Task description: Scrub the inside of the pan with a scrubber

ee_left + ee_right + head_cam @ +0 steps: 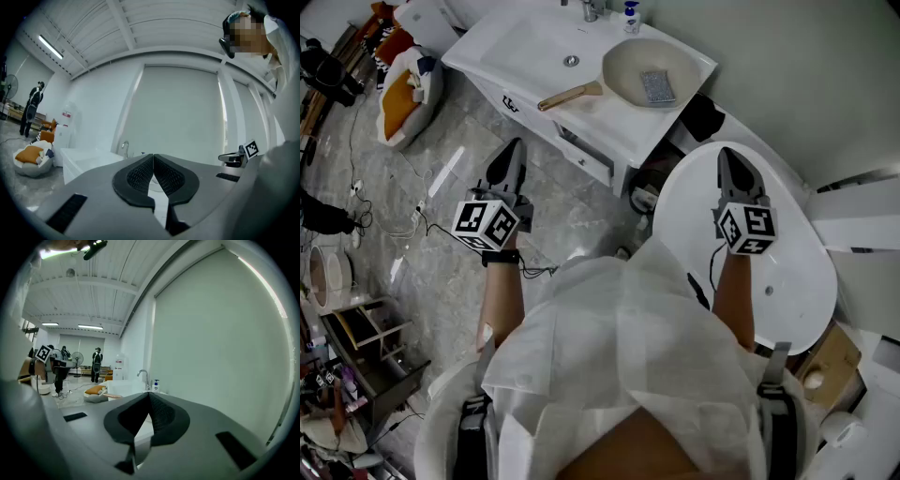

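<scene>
A cream pan (644,64) with a wooden handle (569,96) rests on the white sink counter (525,56) at the top of the head view. A grey scrubber (657,86) lies inside the pan. My left gripper (508,161) is held over the floor, short of the counter's front edge, shut and empty. My right gripper (733,169) hovers over a white oval tub (797,281), also shut with nothing in it. In the left gripper view the jaws (153,169) meet; in the right gripper view the jaws (149,405) meet too. Both are well apart from the pan.
A tap (592,9) and a soap bottle (631,16) stand at the counter's back. A drain (571,61) marks the basin. An orange-and-white cushion (405,89) lies on the floor at left, with cables (384,220) nearby. People stand far off (97,363).
</scene>
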The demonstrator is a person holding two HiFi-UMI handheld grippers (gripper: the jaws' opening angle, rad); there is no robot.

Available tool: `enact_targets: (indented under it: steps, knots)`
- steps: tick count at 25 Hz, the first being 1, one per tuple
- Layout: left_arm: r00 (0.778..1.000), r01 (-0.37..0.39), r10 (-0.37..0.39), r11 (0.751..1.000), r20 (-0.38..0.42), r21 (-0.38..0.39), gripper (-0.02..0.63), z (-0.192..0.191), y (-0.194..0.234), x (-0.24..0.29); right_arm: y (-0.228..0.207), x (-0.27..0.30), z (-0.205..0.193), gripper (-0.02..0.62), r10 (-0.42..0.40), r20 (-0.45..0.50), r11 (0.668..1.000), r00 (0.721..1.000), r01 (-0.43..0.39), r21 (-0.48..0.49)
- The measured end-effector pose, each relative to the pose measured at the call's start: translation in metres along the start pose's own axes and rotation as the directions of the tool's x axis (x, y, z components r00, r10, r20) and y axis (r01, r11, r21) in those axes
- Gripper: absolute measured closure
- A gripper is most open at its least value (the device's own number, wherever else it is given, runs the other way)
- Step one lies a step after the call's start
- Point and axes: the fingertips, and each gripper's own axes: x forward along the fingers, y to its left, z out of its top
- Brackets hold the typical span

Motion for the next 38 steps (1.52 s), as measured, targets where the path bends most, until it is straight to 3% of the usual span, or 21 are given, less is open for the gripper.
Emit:
enact_targets:
  steps: [12,16,24,31,38]
  knots:
    - [1.000,0.010,-0.010,1.000,0.003,0.001,0.589,0.000,-0.007,0.006,-0.013,-0.004,-0.009,0.588,-0.007,-0.002,1.000,1.000,0.007,0.028]
    - [1.000,0.010,-0.010,1.000,0.001,0.001,0.589,-0.001,-0.010,0.008,-0.017,-0.006,-0.007,0.586,0.004,0.033,0.997,0.999,-0.006,0.081]
    - [0.999,0.029,-0.028,0.999,-0.036,0.031,0.589,-0.007,-0.012,0.019,-0.017,0.014,-0.014,0.586,0.050,0.006,0.996,0.999,-0.050,0.076]
    - [0.999,0.047,-0.047,0.998,-0.024,0.037,0.588,-0.001,0.017,0.052,-0.005,0.054,-0.007,0.586,0.080,-0.008,0.994,0.997,-0.079,0.069]
    - [0.991,0.126,-0.124,0.991,-0.049,0.052,0.588,0.003,0.072,0.132,0.001,0.137,0.015,0.586,0.071,-0.024,0.996,0.997,-0.070,0.052]
